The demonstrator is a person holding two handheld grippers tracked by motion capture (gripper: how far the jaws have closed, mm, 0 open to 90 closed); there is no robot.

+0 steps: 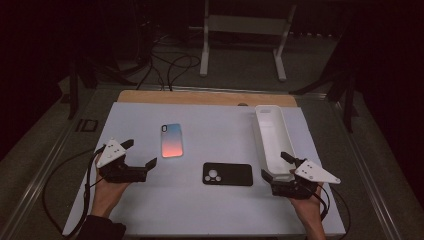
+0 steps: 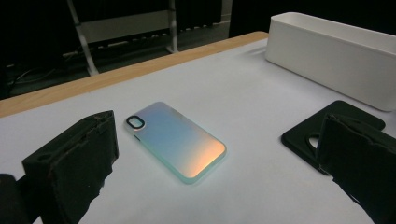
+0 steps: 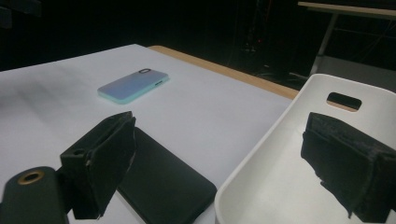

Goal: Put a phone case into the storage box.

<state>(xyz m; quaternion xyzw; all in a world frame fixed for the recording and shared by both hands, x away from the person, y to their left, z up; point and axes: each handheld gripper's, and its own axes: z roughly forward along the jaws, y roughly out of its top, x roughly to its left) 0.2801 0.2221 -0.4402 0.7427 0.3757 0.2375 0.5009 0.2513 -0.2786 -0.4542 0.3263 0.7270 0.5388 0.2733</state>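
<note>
A phone case with a blue-to-orange sheen (image 1: 172, 140) lies camera hole up on the white table top, left of centre. A black phone case (image 1: 227, 174) lies flat near the front, between the two hands. My left gripper (image 1: 141, 152) hovers open just left of the shiny case (image 2: 177, 144), which sits ahead between its spread jaws, with nothing held. My right gripper (image 1: 274, 164) is open at the near end of the white tray (image 1: 272, 145). One jaw is over the tray's inside (image 3: 280, 186), the other over the black case (image 3: 163, 182).
The long white tray (image 2: 327, 51) stands empty at the right, running front to back. A wooden strip (image 1: 205, 97) borders the table's far edge. Beyond it are cables and a white stand (image 1: 245, 25) on the floor. Bare white surface (image 1: 220, 125) spans the middle.
</note>
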